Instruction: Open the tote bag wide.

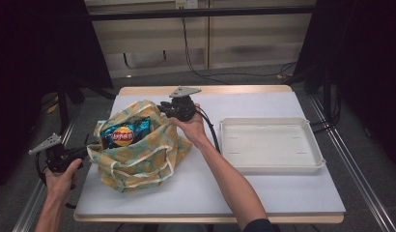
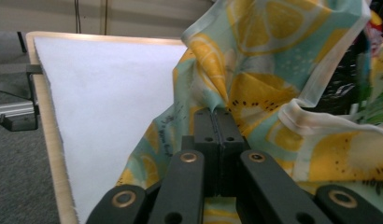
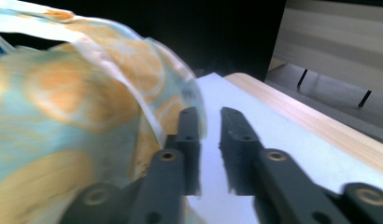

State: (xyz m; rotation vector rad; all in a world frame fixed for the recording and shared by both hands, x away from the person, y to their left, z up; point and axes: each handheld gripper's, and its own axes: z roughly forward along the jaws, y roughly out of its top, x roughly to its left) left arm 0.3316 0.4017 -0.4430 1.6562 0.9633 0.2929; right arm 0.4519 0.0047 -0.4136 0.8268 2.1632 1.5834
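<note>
Lying on the white table point(image 1: 283, 193), left of centre, a lemon-print bag point(image 1: 138, 159) stands open with a blue chip packet point(image 1: 124, 134) showing in its mouth. The left gripper point(image 1: 85, 152) is at the bag's left edge; in the left gripper view its 2 jaws are clenched together on a fold of the bag point(image 2: 255, 93), the cloth pinched right at their tips point(image 2: 218, 112). The right gripper point(image 1: 163, 110) sits at the far rim of the bag, held by the person's right hand point(image 1: 192, 126). In the right gripper view its jaws stand apart with a clear gap point(image 3: 209, 122); the picture is blurred, but the bag's rim point(image 3: 147, 65) seems to lie beside the left jaw and not between the 2, so this gripper has let go. A white tray point(image 1: 271, 166) lies on the table to the right, well apart from the bag.
</note>
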